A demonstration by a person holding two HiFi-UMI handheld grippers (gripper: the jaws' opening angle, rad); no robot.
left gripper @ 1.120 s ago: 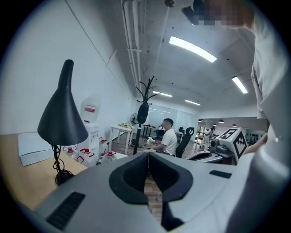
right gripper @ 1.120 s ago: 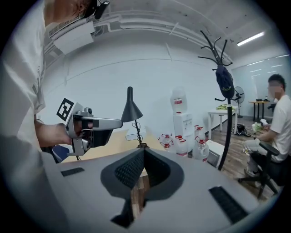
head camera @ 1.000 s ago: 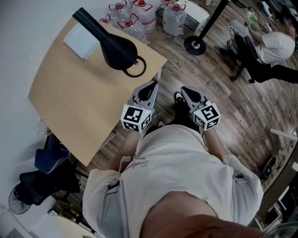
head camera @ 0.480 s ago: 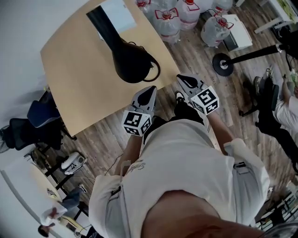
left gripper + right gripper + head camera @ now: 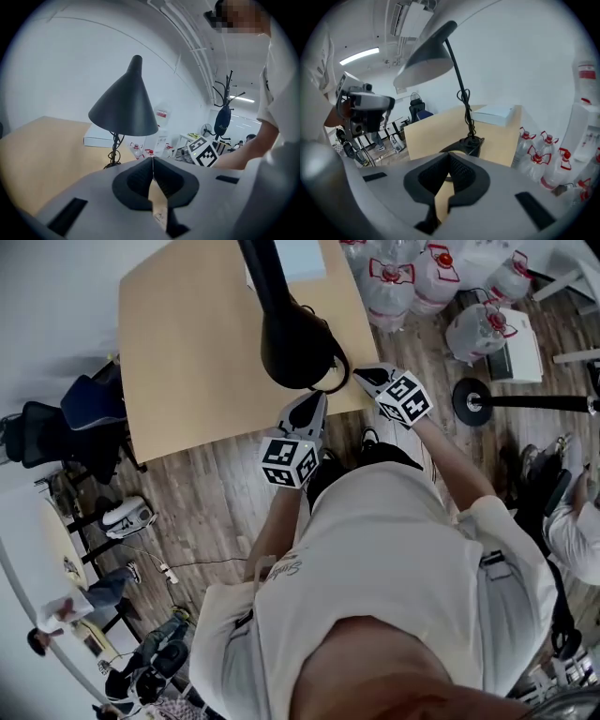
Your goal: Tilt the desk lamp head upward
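Head view: the left gripper (image 5: 317, 401) and right gripper (image 5: 364, 376) hung at the table (image 5: 187, 352) edge, either side of the lamp (image 5: 298, 343) and apart from it. Left gripper view: jaws closed tip to tip on nothing, lamp standing ahead, head drooped. Right gripper view: jaws likewise closed and empty; only here showed the base (image 5: 469, 142), the cord (image 5: 464, 99) wound round the stem, and bottles (image 5: 532, 150) to the right.

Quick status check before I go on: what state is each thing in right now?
Black cone-shaded desk lamp: upright on tan table, head pointing down, untouched.
Left gripper: shut, empty.
Right gripper: shut, empty.
Clear water bottles with red caps: upright, capped.
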